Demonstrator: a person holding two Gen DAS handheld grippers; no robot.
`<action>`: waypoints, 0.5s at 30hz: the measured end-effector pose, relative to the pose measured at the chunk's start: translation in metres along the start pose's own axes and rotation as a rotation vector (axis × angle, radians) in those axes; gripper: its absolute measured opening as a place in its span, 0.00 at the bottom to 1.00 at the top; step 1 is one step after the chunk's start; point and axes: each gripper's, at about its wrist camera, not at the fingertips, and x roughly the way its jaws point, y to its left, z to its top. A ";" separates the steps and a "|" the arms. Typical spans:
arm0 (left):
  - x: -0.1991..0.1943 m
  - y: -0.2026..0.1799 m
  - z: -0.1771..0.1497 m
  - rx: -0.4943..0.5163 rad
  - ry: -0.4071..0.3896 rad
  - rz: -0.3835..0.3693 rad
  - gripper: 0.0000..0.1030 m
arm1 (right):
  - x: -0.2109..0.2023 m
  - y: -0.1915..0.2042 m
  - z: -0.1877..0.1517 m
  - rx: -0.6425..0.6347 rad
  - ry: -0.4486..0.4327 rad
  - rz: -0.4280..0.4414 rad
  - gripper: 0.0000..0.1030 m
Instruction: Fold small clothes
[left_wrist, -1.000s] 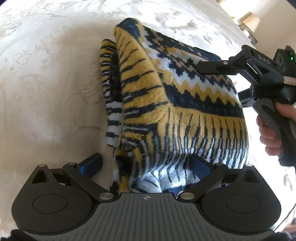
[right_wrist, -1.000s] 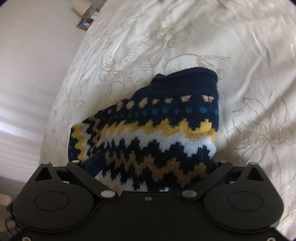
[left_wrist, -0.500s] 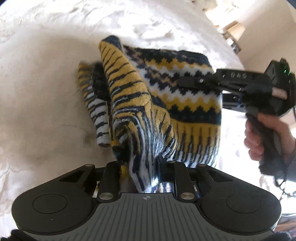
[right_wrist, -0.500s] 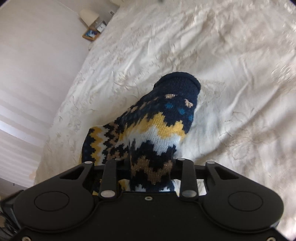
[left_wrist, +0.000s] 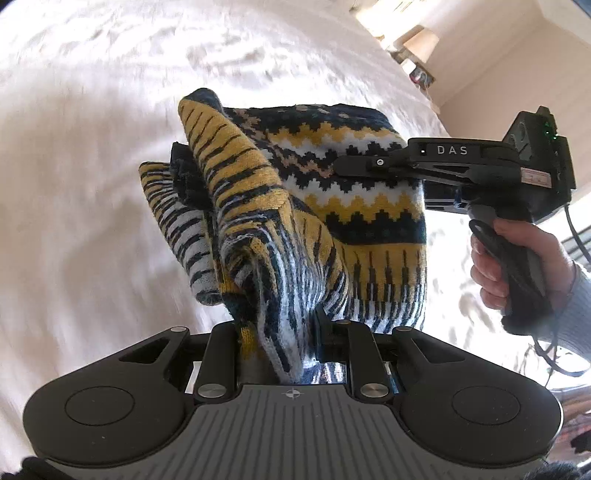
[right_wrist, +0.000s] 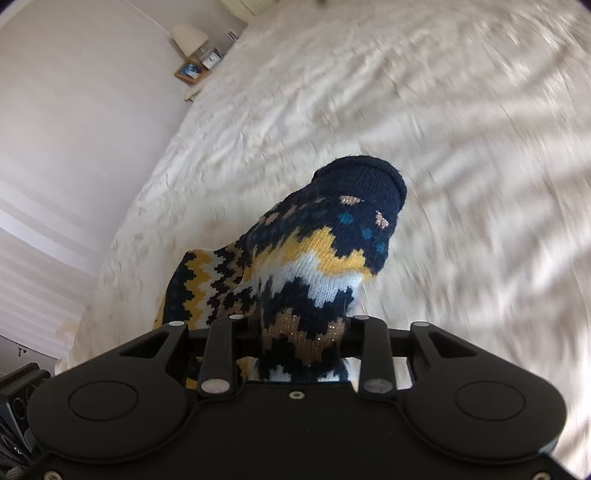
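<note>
A small knitted sweater (left_wrist: 332, 206) in navy, yellow and white zigzags hangs above the cream bedspread (left_wrist: 92, 147). My left gripper (left_wrist: 275, 343) is shut on its striped hem end. My right gripper (right_wrist: 301, 332) is shut on the patterned part below the navy collar (right_wrist: 362, 181); it also shows in the left wrist view (left_wrist: 373, 164), held by a hand at the right. The sweater is bunched and lifted between the two grippers.
The embroidered bedspread (right_wrist: 461, 129) fills both views. A bedside table with a lamp (right_wrist: 190, 37) and a picture frame stands at the far left in the right wrist view. A white wall runs along the left.
Both grippers went from open around the sweater to shut on it, then lifted it off the bedspread. The sweater now hangs bunched between them.
</note>
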 end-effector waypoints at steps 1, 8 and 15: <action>0.002 -0.003 -0.010 -0.015 0.009 0.000 0.20 | 0.001 -0.002 -0.004 0.005 0.002 0.000 0.41; 0.042 0.002 -0.077 -0.136 0.122 0.072 0.22 | 0.022 -0.036 -0.055 0.034 0.143 -0.051 0.44; 0.045 0.004 -0.093 -0.226 0.074 0.156 0.26 | 0.021 -0.051 -0.062 0.044 0.154 -0.111 0.69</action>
